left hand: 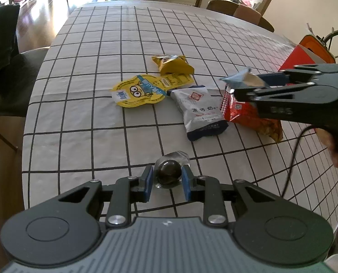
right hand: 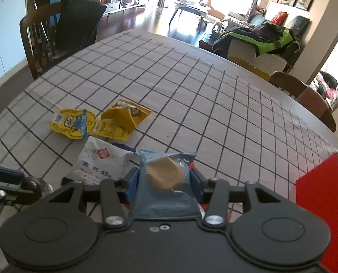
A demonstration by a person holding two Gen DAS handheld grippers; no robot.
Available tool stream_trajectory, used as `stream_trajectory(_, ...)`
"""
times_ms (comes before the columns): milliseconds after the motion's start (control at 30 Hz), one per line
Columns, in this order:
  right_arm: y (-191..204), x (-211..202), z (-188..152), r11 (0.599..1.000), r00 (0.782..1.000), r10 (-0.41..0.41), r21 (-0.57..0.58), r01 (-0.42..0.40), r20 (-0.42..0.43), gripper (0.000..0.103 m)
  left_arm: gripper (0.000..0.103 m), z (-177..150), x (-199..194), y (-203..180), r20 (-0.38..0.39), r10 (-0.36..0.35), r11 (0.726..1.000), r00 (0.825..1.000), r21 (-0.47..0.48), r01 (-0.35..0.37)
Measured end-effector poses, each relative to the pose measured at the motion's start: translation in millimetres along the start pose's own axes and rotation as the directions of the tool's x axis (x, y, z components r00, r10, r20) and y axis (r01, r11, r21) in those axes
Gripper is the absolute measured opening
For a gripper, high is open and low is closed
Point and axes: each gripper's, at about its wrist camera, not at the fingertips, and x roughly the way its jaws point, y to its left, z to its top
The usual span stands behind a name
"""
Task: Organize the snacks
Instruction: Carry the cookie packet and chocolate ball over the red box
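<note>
On the checked tablecloth [left hand: 114, 52], a loose cluster of snacks lies around a white milk-candy packet [left hand: 202, 111] with a dark blue end. Beside that packet, on its far left, sits a flat yellow Minions pouch [left hand: 141, 91], and just beyond the pouch lies a crumpled yellow bag [left hand: 172, 64]. Against the white packet's right side rests a red snack bag [left hand: 248, 116], partly hidden in the left wrist view by the right gripper [left hand: 246, 83].

Nearer than the white packet, the left gripper [left hand: 167, 177] has its blue pads closed in on a dark round sweet in clear wrap [left hand: 169, 173], one pad touching each side. Whether the sweet rests on the cloth or is lifted off it cannot be told.

The right gripper hangs above the red bag, just right of the white packet, with its fingers pressed against both sides of a blue-grey biscuit packet [right hand: 166, 177]; a round tan biscuit shows through the film. In the left wrist view the packet's silvery end sticks out past the fingertips.

Well to the right of the white packet stands a red box [right hand: 321, 204] with an orange inner wall, at the table's edge. Wooden chairs [right hand: 43, 43] stand around the table.
</note>
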Motion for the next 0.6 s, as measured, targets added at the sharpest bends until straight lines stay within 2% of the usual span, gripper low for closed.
stream_trajectory(333,-29,-45,-11,0.997,0.999,0.038,0.067,-0.039,0.027,0.047,0.026,7,-20,-16,0.04,0.0,1.0,0.999,-0.012,0.0)
stream_trajectory(600,-70,-83,-23,0.99,0.997,0.031,0.131,-0.04,0.069,0.047,0.026,34,-37,-60,0.08,-0.011,0.999,0.997,0.035,0.008)
